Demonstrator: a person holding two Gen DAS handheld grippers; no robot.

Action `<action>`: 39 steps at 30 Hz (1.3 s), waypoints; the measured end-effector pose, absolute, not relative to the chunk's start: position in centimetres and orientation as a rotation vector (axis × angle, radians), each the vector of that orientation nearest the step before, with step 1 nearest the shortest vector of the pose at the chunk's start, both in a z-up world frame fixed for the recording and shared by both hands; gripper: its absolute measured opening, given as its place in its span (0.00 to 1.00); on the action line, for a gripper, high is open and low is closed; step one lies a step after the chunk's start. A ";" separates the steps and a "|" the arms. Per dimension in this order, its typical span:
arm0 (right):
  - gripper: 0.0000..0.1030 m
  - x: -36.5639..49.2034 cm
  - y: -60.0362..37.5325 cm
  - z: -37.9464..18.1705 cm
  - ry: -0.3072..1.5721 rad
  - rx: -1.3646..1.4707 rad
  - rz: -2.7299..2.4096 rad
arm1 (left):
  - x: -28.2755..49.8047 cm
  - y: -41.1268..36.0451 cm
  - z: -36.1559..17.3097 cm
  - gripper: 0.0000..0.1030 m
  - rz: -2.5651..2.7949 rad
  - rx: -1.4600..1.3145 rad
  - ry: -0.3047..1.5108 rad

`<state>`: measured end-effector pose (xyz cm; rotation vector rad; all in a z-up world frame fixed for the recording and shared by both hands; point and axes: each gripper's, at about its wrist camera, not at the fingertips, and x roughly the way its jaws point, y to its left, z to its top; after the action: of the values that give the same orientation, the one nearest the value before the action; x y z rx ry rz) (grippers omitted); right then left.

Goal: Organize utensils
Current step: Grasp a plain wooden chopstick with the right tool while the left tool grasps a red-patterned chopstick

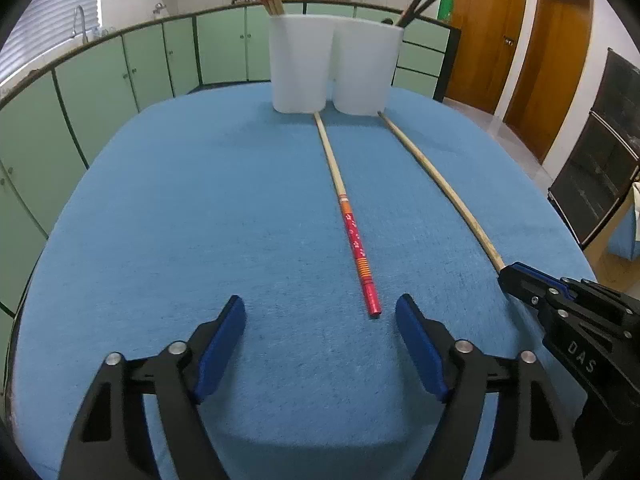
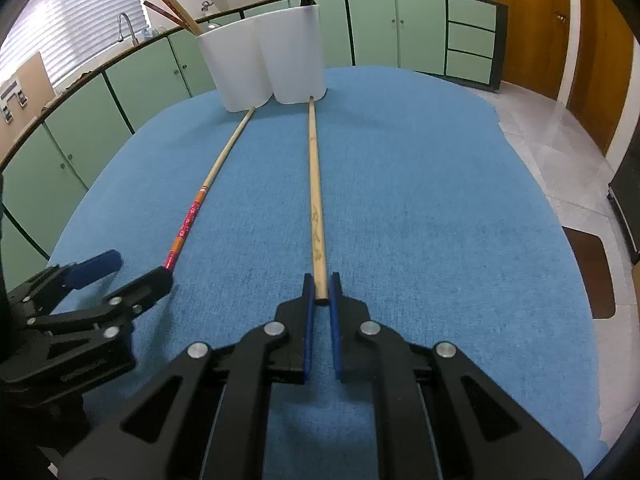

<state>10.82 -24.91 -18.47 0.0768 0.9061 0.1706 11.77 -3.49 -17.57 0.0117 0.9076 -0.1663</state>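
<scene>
blue cloth (image 1: 200, 200) on table, green cabinets (image 1: 100, 80) behind; left tool (image 1: 320, 312) spread wide; right tool (image 2: 320, 292) seemingly clamping plain chopstick (image 2: 314, 184).

On the desk (image 1: 160, 208) two holders stand side by side at the far edge, touching: the left holder (image 1: 302, 64) and the right holder (image 1: 366, 66), each with chopsticks standing in it. Two chopsticks lie before them, tips at the holders' bases. The patterned chopstick (image 1: 347, 216) lies left, ending between the fingers of my left claw (image 1: 320, 344). The plain chopstick (image 2: 317, 216) lies right, its near end between the fingers of my right claw (image 2: 320, 292).
</scene>
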 end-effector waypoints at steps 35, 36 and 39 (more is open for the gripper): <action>0.06 10.7 -24.5 -18.1 0.897 0.069 0.171 | 11.5 -3.9 -17.3 0.06 -0.174 0.033 0.884; 0.06 10.5 -24.5 -17.9 0.891 0.069 0.170 | 11.3 -3.8 -17.0 0.06 -0.178 0.038 0.878; 0.06 10.1 -24.8 -16.9 0.872 0.071 0.170 | 10.7 -3.5 -15.7 0.06 -0.185 0.045 0.847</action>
<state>10.11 -24.80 -16.94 0.0711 0.8719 0.1704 10.72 -3.46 -15.67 0.0454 0.8468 -0.1854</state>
